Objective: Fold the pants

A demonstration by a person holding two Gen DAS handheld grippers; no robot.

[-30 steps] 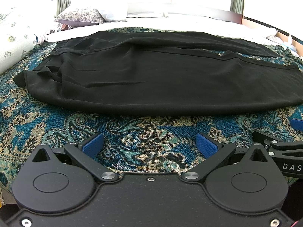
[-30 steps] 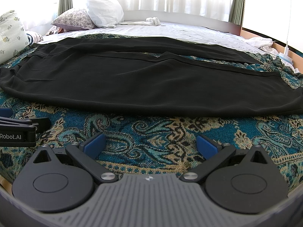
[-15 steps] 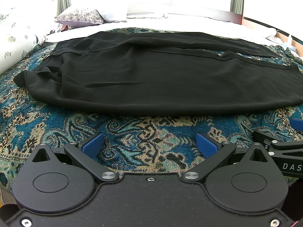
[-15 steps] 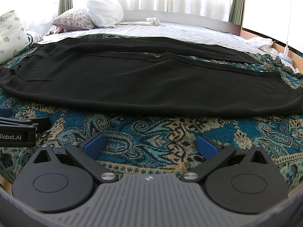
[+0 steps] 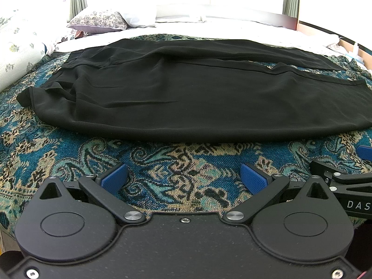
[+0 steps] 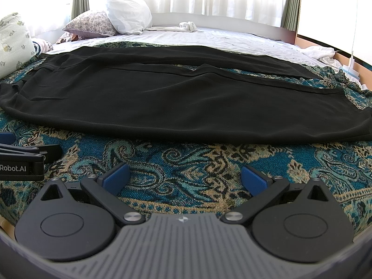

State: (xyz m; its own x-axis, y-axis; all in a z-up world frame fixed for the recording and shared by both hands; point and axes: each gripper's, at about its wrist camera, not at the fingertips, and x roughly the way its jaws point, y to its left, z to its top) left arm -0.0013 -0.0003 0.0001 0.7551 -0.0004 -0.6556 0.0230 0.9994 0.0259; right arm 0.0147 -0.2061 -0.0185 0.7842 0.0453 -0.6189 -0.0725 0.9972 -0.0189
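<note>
Black pants (image 5: 197,97) flat on bedspread (image 5: 174,162) — right hem cropped, tongs (image 5: 183,179) agape

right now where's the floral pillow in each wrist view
Left wrist: the floral pillow lies far upper left, beyond the black pants.
Right wrist: the floral pillow is again upper left, with a white pillow leaning on its right side.
Shared landmark: the pants' near edge across the paisley bedspread.

Black pants (image 5: 197,97) lie spread flat across a patterned blue blanket (image 5: 162,162). The left gripper (image 5: 183,179) hovers near their front edge, its blue pads (image 5: 114,180) wide apart. The right gripper (image 5: 344,174) shows at the right edge.
</note>
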